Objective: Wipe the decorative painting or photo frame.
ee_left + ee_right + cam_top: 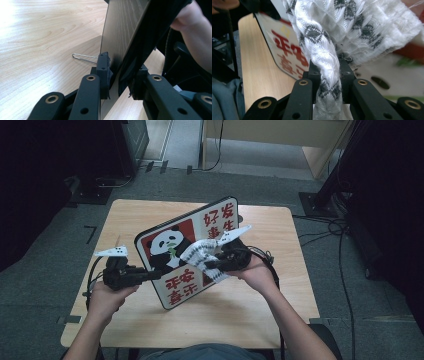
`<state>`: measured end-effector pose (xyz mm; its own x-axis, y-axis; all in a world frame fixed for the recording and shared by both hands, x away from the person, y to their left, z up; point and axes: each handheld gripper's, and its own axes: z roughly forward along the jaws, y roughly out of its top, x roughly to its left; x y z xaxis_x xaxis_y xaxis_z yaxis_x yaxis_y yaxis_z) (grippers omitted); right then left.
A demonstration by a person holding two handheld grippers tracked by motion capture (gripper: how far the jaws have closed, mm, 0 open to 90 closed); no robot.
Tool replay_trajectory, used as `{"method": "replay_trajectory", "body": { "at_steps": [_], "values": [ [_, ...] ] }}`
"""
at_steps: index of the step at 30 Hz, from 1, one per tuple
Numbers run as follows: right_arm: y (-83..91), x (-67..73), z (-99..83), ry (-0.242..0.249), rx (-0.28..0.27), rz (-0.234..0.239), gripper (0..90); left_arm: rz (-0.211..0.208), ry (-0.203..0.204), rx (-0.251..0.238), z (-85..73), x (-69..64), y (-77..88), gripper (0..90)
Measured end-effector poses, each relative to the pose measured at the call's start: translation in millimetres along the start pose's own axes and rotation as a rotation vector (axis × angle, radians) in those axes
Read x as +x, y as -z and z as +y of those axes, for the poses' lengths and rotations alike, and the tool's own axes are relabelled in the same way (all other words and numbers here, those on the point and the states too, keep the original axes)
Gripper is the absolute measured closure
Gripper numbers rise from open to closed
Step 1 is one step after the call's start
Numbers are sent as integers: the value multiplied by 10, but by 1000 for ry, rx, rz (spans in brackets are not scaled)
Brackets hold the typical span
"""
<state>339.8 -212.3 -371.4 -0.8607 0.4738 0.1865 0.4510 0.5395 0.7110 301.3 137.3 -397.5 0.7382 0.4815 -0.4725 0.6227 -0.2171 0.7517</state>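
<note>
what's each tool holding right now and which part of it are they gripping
The left tool clamps the panda sign by its lower left edge, propping it tilted above the table. The right tool pinches a bunched fold of the white patterned cloth against the sign's face.

Woven cloth (pixel 332 37), glossy sign (pixel 172 232), wood table (pixel 280 290).

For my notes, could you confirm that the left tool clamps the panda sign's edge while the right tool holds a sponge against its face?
Not a sponge: the right tool grips a white patterned cloth, as the right gripper view shows. The left tool does clamp the panda sign.
</note>
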Motion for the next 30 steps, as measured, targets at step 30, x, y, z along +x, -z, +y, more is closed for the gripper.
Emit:
{"method": "replay_trajectory", "body": {
  "at_steps": [30],
  "values": [
    [377, 178, 1111, 95, -130, -28, 794, 7, -19, -1, -10, 4, 7, 755]
  ]
}}
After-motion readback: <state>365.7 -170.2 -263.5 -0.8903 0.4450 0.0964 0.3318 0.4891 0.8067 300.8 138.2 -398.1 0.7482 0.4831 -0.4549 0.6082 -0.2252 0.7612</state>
